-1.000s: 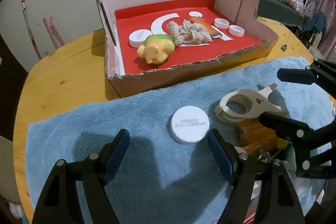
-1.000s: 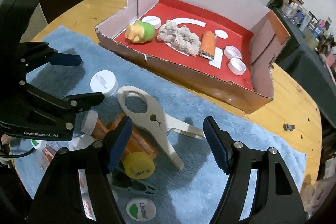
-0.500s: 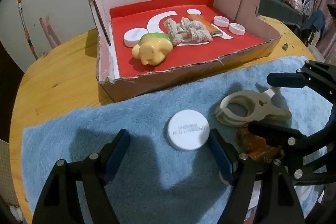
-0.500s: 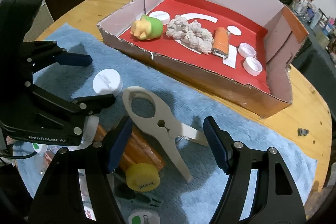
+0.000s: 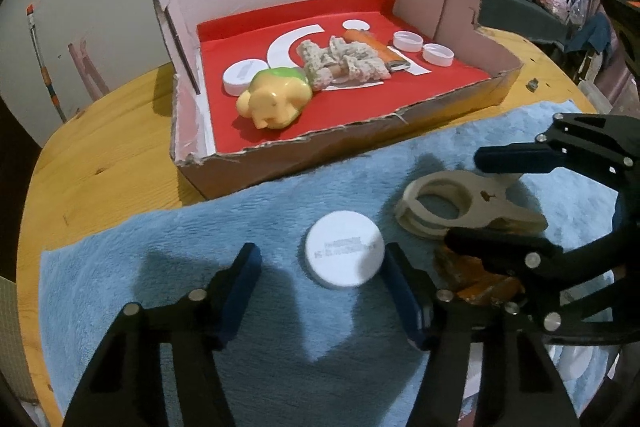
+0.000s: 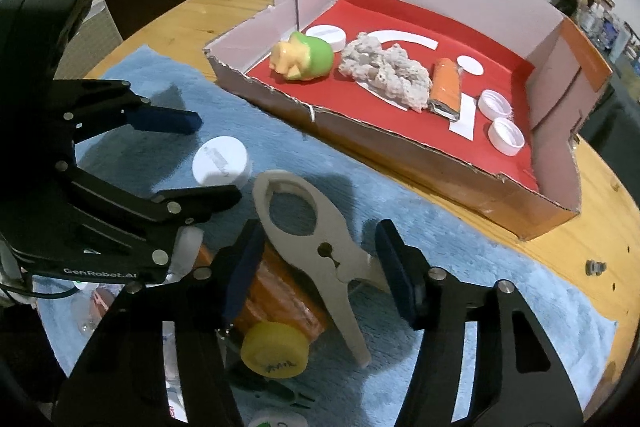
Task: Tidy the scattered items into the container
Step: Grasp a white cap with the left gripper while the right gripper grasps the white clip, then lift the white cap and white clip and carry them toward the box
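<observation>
At the lower middle of the left wrist view, the left tool [image 5: 320, 287] has just been closing its jaws around a white cap [image 5: 345, 254] that lies on the blue towel [image 5: 160, 267]; the right pad looks to touch the cap's edge, while the left pad stands clear of it, so nothing is gripped. In the lower centre of the right wrist view, the right tool [image 6: 318, 267] has likewise been closing, with the beige clamp [image 6: 320, 251] between its pads; a gap shows on both sides, so it is open. Just left of the clamp lies an orange bottle with a yellow cap [image 6: 276, 347]. The cardboard box [image 5: 320, 155] stands beyond the towel on the wooden surface [image 5: 100, 155], holding a yellow-green toy [image 5: 276, 99], a knitted piece [image 5: 344, 61] and more white caps.
</observation>
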Tool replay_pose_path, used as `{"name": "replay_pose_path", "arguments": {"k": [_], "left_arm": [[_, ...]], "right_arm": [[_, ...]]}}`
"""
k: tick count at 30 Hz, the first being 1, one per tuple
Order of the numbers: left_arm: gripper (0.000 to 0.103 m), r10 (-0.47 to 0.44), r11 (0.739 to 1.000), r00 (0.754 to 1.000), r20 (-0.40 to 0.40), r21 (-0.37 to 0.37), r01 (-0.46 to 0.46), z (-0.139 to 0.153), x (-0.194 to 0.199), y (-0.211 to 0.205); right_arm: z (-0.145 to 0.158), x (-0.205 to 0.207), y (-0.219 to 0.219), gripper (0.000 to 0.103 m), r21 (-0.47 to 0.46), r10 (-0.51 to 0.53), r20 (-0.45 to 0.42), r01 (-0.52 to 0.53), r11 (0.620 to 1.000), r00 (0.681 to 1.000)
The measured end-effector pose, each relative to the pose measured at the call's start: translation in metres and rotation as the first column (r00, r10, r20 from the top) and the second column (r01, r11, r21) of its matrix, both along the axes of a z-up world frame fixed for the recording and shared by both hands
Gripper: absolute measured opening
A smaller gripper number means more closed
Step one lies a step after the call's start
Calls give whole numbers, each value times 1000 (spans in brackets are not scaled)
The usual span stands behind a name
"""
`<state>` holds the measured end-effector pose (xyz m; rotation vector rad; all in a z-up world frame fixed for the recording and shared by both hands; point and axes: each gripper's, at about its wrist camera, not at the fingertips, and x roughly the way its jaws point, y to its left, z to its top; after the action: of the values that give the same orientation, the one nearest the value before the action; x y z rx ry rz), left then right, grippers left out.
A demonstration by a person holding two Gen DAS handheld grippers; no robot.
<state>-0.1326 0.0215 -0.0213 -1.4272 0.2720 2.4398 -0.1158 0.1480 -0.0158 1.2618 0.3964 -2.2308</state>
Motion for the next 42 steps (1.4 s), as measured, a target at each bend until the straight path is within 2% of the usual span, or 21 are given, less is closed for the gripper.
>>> {"name": "replay_pose_path", "arguments": {"k": [5, 10, 12, 22, 42], "left_arm": [[56, -6, 1000, 1000, 3, 7, 6, 1, 1, 1], [44, -14, 1000, 1000, 13, 25, 14, 3, 3, 2], [42, -15, 1000, 1000, 15, 28, 14, 3, 3, 2], [42, -5, 999, 1000, 14, 54, 4, 7, 4, -2], [42, 1, 997, 999, -35, 73, 2, 28, 12, -5]], "right_arm": [[1, 2, -1, 46, 3, 10, -6, -10, 1000, 1000], [2, 4, -3, 43, 12, 17, -14, -17, 1000, 1000], [3, 4, -4, 43, 17, 21, -16, -21, 1000, 1000], [8, 4, 1, 38, 11, 10, -23, -9, 1000, 1000], [27, 5, 12, 38, -27, -16, -53, 14, 1000, 998]]}}
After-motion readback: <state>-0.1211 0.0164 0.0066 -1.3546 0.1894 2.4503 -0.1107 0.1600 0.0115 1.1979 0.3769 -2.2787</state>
